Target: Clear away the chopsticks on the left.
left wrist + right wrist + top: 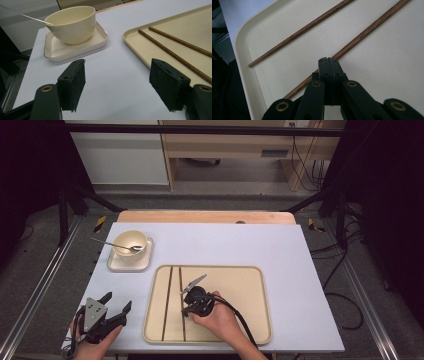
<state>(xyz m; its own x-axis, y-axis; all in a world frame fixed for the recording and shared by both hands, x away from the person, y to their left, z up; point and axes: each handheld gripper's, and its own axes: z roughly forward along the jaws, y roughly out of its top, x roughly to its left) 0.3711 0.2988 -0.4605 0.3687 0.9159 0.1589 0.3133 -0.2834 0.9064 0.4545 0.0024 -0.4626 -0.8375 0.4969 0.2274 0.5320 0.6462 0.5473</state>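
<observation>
At the lower left of the high view the left gripper sits over the near-left corner of the table, close to its front and left edges, its jaws spread wide with nothing between them. In the left gripper view those jaws frame a bare stretch of white tabletop, an open lane running ahead of the left gripper.

Up and to the right of that gripper, at centre left of the high view, a cream bowl stands on a small square plate, well in from the table's left edge. A spoon rests in the bowl with its handle pointing out toward the upper left. In the left gripper view the bowl and plate lie at the upper left, with a strip of bare table between the plate and the tray's rounded rim.

The tray fills the lower middle of the high view, its front rim near the table's front edge. Two brown chopsticks lie side by side on its left part, running from the far rim toward the near one.

The right gripper is over the tray at the right-hand chopstick. In the right gripper view its jaws are pressed together, and the right gripper tip lies over that chopstick; whether it is pinched I cannot tell. The other chopstick lies apart, nearer the tray's rim. The tray's right half is bare, and wide bare table lies to its right.
</observation>
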